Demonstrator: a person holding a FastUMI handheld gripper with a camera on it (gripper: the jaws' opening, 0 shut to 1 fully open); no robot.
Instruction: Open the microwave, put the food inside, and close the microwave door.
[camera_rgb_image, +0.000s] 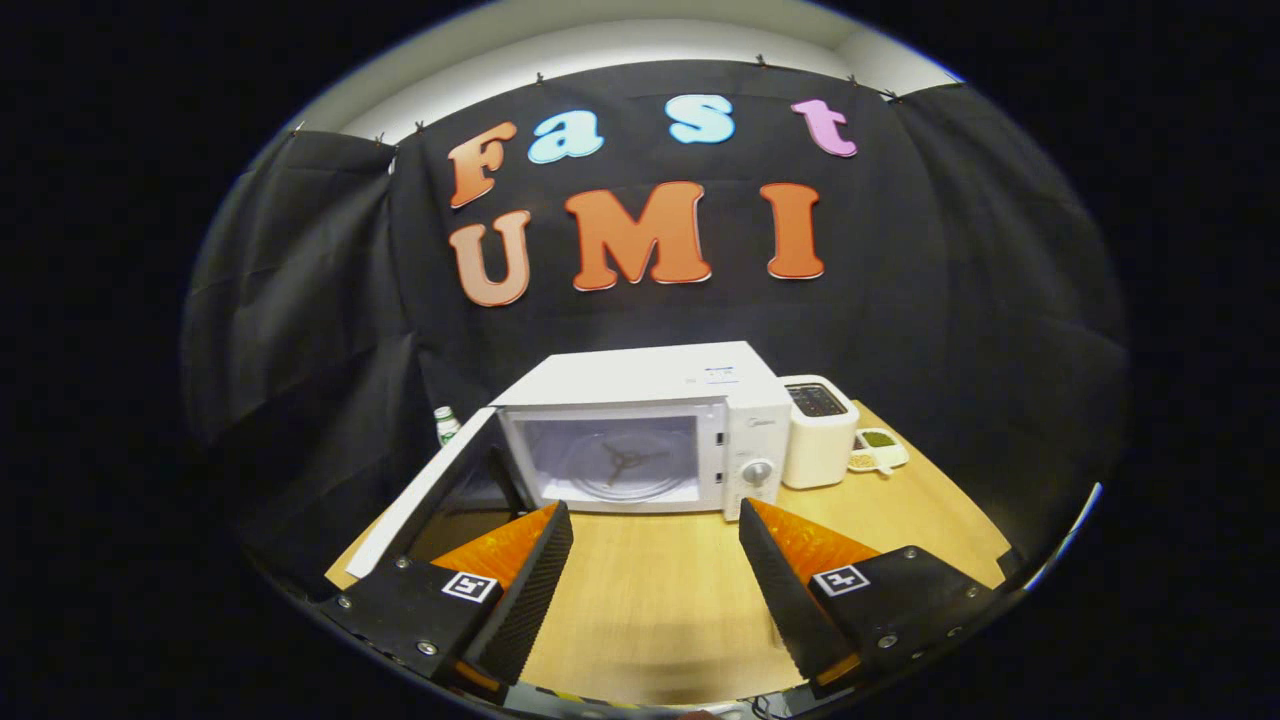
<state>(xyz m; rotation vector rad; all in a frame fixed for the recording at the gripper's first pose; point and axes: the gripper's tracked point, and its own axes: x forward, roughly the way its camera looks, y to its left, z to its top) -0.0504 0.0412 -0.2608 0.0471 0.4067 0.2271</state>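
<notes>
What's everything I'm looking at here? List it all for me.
microwave: one, white, on the table beyond the fingers, empty glass turntable inside
microwave door: one, white edge with dark inner face, swung open beside the cavity
toaster: one, white, close beside the microwave's control side
food dish: one, white, green and pale food in it, past the toaster
bottle: one, green cap, behind the open door
table: one, light wood
gripper: one, fingers wide apart, holding nothing, short of the microwave
</notes>
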